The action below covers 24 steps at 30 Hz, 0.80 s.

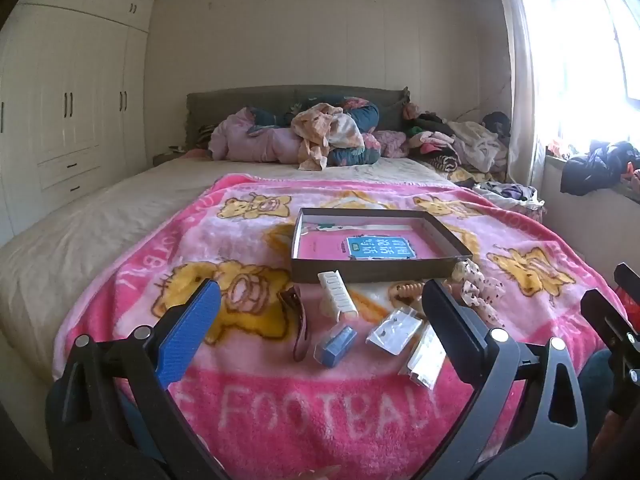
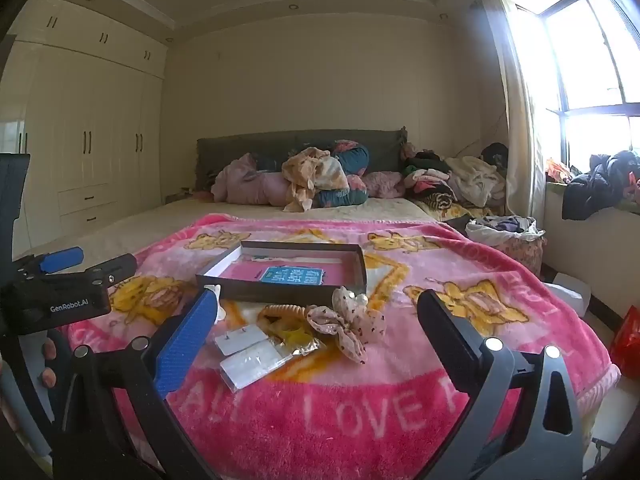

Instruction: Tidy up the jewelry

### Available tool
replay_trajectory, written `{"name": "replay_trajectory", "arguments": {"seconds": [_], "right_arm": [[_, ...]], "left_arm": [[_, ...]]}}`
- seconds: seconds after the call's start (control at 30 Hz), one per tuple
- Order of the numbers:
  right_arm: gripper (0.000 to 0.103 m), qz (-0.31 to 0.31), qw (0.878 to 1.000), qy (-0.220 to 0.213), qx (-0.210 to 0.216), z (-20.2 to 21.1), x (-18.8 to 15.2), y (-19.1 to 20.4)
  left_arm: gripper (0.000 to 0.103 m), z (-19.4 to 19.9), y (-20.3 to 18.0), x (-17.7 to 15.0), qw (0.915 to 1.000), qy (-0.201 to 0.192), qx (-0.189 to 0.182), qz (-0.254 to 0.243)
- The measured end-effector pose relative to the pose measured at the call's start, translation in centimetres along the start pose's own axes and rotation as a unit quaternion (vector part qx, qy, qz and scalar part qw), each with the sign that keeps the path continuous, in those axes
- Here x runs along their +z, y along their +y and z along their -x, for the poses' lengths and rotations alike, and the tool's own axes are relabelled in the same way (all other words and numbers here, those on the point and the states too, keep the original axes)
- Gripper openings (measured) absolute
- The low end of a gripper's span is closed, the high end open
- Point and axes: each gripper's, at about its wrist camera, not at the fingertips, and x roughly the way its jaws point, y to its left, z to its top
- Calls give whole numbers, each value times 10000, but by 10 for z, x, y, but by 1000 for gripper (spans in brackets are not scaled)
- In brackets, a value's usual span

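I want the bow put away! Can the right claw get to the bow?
Probably yes. The right claw is open, and the bow lies on top of the blanket right ahead of it, nothing covering it.

pink blanket (image 1: 280,408), white woven lettering: "football" in the left wrist view, "love" in the right wrist view, its neighbouring letters cut off. left gripper (image 2: 60,296), black body: "genrobot.ai" in white. blue card (image 1: 380,247) inside the shallow box (image 1: 376,270): white characters, too blurred to read.
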Motion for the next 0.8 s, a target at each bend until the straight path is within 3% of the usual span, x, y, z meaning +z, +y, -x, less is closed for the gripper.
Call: {"name": "replay_trajectory", "arguments": {"seconds": [0.8], "right_arm": [[97,-42,10000,-9,8,0,-2,6]], "left_arm": [[92,0,-1,0,10000,-3,9,-37]]}}
